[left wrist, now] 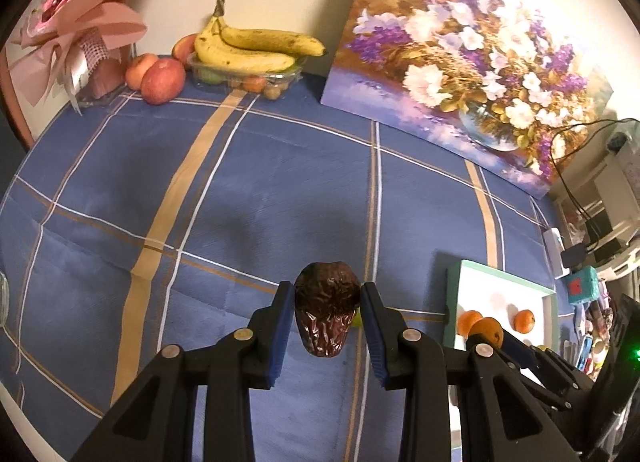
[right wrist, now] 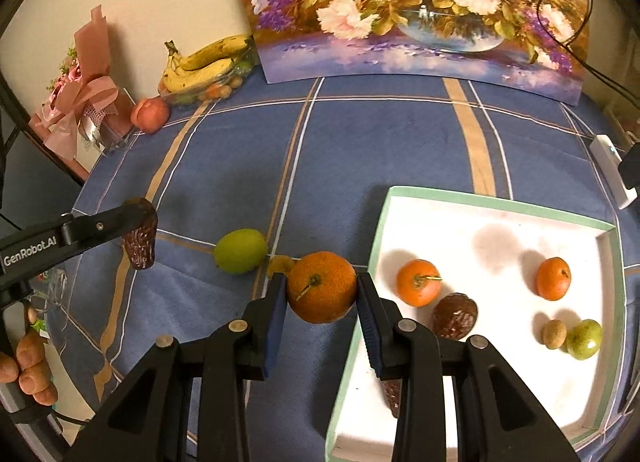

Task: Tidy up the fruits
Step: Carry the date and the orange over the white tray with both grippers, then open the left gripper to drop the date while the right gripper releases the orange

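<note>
My left tongs are clamped on a wrinkled dark date, held up off the blue checked surface. My right tongs grip an orange just beside the left rim of the white tray. In that tray lie two more oranges, another date and a green fruit; a second green fruit sits loose on the cloth between my tongs.

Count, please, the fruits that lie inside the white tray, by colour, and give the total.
Orange fruits: 2
Dark brown wrinkled fruits: 2 (one is mostly hidden)
Green fruit: 1
Light brown small fruit: 1
Total: 6
</note>
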A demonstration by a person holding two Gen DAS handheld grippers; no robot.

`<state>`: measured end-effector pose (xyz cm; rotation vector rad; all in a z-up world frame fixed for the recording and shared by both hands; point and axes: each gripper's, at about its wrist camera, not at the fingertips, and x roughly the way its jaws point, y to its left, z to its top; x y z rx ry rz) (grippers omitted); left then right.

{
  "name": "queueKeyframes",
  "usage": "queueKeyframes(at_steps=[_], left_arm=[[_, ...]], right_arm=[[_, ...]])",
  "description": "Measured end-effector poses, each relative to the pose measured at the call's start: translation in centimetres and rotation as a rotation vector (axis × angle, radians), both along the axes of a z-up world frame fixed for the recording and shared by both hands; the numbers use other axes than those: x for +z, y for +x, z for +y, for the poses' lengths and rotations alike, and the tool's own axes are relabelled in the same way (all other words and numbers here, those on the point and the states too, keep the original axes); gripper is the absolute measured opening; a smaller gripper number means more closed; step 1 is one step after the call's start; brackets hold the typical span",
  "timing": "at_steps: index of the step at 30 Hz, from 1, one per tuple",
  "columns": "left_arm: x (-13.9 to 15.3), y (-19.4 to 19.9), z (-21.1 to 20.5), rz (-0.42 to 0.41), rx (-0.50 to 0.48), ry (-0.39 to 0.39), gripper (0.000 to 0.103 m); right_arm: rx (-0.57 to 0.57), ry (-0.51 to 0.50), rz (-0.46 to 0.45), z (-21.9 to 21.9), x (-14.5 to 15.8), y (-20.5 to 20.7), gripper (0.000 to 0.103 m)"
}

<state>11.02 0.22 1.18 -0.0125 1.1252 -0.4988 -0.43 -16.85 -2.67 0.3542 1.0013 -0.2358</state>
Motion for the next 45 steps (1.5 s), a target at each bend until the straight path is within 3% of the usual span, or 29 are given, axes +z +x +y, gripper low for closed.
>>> queueKeyframes(at_steps=[9,25,45], left_arm=[[0.4,-2.0,-2.4,-0.025,-0.057,0.018,0.036],[1.2,-7.4,-9.1,-0.049,-0.267,0.028,0.036],[-2.1,-11.8,-13.0,0.029,-0.414,0.101,0.036]], right_arm=[[-0.084,-0.005,0.010,-3.2,0.3,-1.9,0.036],[-0.309,0.006,-0.006,-11.7,1.6,-8.1,0.036],[-0.327,0.004,-0.022,-12.4,2.3,-9.8,0.037]])
